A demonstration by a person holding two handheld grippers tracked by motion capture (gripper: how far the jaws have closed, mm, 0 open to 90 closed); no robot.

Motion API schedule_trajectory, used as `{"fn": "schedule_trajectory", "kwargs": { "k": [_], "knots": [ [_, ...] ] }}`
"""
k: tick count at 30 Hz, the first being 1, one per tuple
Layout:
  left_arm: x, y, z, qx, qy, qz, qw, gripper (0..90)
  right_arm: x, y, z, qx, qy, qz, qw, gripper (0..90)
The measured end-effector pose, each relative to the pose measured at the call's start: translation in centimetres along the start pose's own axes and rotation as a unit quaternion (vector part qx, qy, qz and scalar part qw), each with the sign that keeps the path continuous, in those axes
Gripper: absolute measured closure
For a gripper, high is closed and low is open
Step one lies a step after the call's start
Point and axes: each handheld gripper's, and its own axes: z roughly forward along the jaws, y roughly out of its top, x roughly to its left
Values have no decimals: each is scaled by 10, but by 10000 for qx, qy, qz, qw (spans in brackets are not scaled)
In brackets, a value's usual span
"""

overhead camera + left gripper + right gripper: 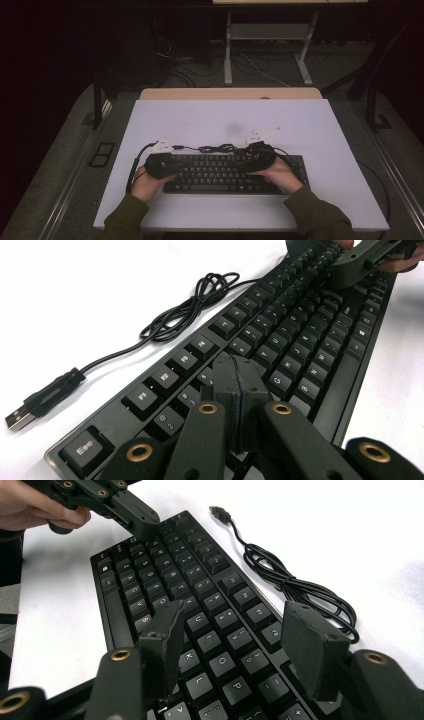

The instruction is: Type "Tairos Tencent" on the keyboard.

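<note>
Keyboard (220, 174) lies at the table's (200, 120) near edge; left gripper (239, 390), jaws closed together on nothing, and right gripper (235, 645), jaws apart, hover over its keys.

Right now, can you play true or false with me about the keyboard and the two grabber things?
1. The left gripper has its jaws pressed together, with nothing between them. True.
2. The right gripper is shut tight. False: its jaws stand apart above the keys, holding nothing.
3. The keyboard is white. False: it is black, with black keys.
4. The keyboard's cable lies in a loose bundle on the white table, beside the keyboard. True.
5. The USB plug is plugged into a computer. False: it lies free on the table.
</note>
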Motion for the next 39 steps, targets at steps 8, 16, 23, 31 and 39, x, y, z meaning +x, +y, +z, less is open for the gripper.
{"fn": "schedule_trajectory", "kwargs": {
  "k": [8, 16, 23, 31, 39],
  "knots": [
    [-4, 5, 16, 146, -87, 69, 9998, 894, 0, 0, 1, -2, 2, -15, 10000, 420],
    [-6, 5, 29, 351, -148, 131, 9992, 894, 0, 0, 1, 5, 7, -17, 10000, 420],
    [-8, 4, 35, 419, -139, 125, 9989, 894, 0, 0, 1, 11, 3, -15, 10000, 420],
    [-8, 4, 36, 424, -147, 127, 9989, 894, 0, 0, 1, 0, -6, -15, 10000, 420],
    [-8, 4, 36, 527, -141, 183, 9983, 894, 1, 0, 1, 7, -8, -4, 10000, 420]
  ]
}}
